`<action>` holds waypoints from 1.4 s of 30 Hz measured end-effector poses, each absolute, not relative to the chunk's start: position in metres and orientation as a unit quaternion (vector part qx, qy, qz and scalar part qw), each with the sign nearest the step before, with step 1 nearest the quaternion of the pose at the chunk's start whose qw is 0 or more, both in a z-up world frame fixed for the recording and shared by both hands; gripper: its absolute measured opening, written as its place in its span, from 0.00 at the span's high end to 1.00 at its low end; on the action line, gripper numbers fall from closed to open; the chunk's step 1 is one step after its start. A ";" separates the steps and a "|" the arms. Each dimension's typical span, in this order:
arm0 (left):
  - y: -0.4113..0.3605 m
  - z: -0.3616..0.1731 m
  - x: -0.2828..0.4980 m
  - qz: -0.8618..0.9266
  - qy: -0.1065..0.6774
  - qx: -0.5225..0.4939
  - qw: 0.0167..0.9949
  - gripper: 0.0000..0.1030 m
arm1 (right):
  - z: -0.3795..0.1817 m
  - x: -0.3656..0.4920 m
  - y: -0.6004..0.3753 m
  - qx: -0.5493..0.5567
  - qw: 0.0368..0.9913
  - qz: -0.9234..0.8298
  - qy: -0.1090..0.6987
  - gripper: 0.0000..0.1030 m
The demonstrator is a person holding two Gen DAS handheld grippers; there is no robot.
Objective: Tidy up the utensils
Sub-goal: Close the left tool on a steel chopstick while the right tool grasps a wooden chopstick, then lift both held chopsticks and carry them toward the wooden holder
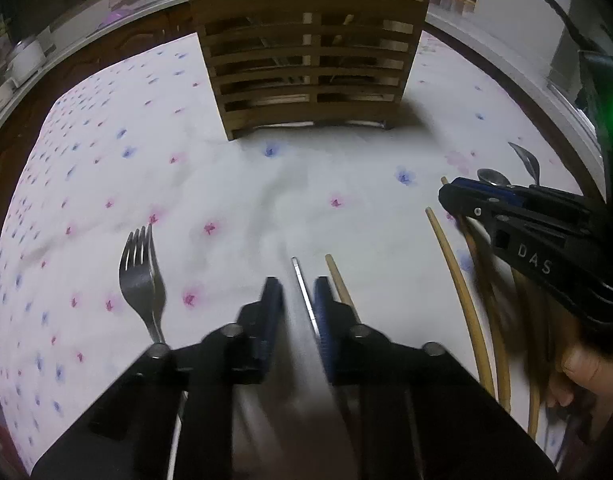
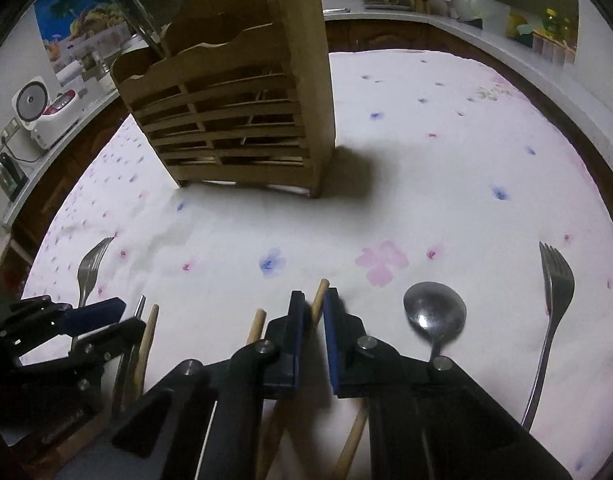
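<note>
Scene: wooden slatted caddy (image 1: 310,68) standing on flowered cloth (image 1: 234,184), loose utensils lying on the near side of it.
Left gripper (image 1: 298,292): fingers nearly together, closing on a thin metal rod, likely a steel chopstick (image 1: 302,288); fork (image 1: 140,280) lying just left of it.
Right gripper (image 2: 315,304): fingers nearly shut, pinching a wooden chopstick (image 2: 320,298); spoon (image 2: 434,312) and second fork (image 2: 554,312) lying to its right, well in front of the caddy.
Risk: both grips sitting near the tips, so each stick is probably going to pivot or slip on lifting; neighbouring chopsticks could be dragged along.
Text: "DAS" reading on the right gripper's body in the left view.
</note>
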State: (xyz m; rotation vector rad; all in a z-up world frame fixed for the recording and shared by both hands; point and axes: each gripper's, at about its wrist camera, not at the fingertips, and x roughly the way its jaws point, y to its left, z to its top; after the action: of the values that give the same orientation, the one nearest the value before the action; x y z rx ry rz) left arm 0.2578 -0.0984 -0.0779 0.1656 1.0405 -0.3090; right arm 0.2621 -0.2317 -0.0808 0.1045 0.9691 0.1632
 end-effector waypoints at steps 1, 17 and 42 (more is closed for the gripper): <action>-0.098 -0.078 0.258 -0.149 0.494 0.077 0.853 0.92 | -0.081 0.262 -0.230 0.044 0.881 0.076 0.464 0.90; -0.060 -0.052 0.253 -0.194 0.492 -0.023 0.849 1.00 | -0.045 0.235 -0.237 0.120 0.889 0.116 0.426 0.95; -0.050 -0.035 0.232 -0.193 0.430 -0.031 0.881 0.97 | -0.017 0.201 -0.244 0.143 0.902 0.129 0.386 0.95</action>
State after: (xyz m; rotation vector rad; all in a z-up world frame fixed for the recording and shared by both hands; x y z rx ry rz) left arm 0.2325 -0.0504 -0.0345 -0.0637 0.8957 -0.4018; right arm 0.2012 -0.2439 -0.0167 0.2965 0.7982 0.2660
